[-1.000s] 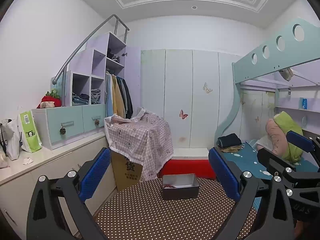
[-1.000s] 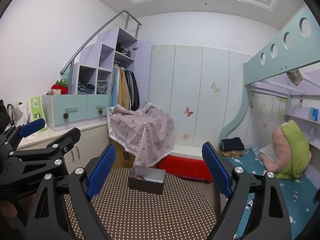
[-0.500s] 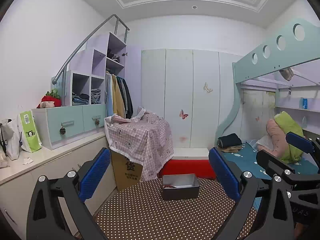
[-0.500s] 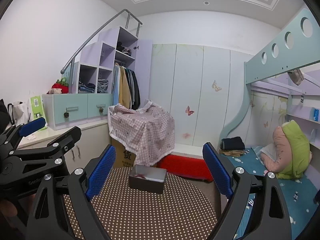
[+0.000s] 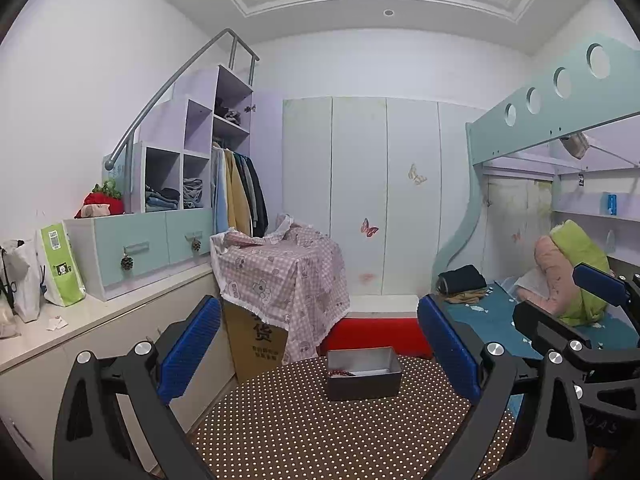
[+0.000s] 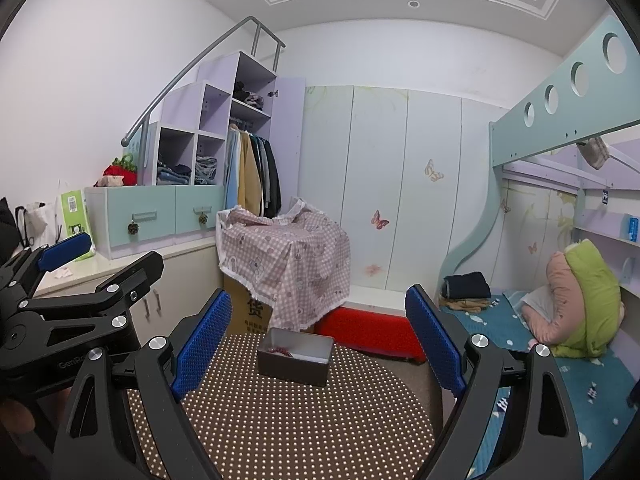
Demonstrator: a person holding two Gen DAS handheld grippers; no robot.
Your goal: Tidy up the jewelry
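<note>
Jewelry: a red bead bracelet [image 6: 280, 351] lies inside the open grey box [image 5: 363, 373], against its left inner wall, on a white lining; nothing else in the box is clear enough to name. Box sits on the far half of the round table with the brown white-dotted cloth [image 5: 340, 432], well ahead of both tools. Left gripper [image 5: 320, 350] is level over the near table edge, jaws spread wide, blue pads [image 5: 188, 354] apart with nothing between them; box shows in the gap, slightly right of centre, untouched. Right gripper [image 6: 318, 342] sits just beside it, jaws equally wide and empty, box in its gap slightly left of centre. Each tool shows in the other's view: right one at the right edge of the left view, left one at the left edge of the right view, with part of a hand below it at the frame edge. Behind the table: cardboard carton [image 5: 256, 340] under a pink checked cloth [image 5: 286, 268], red low bench [image 5: 374, 330], pale wardrobe doors with butterfly stickers [image 5: 369, 227]. Left: white counter [image 5: 80, 320], teal drawer unit, stepped shelving with clothes. Right: bunk bed [image 5: 560, 120] with a teal sheet and a green and pink pillow roll [image 6: 580, 292]
</note>
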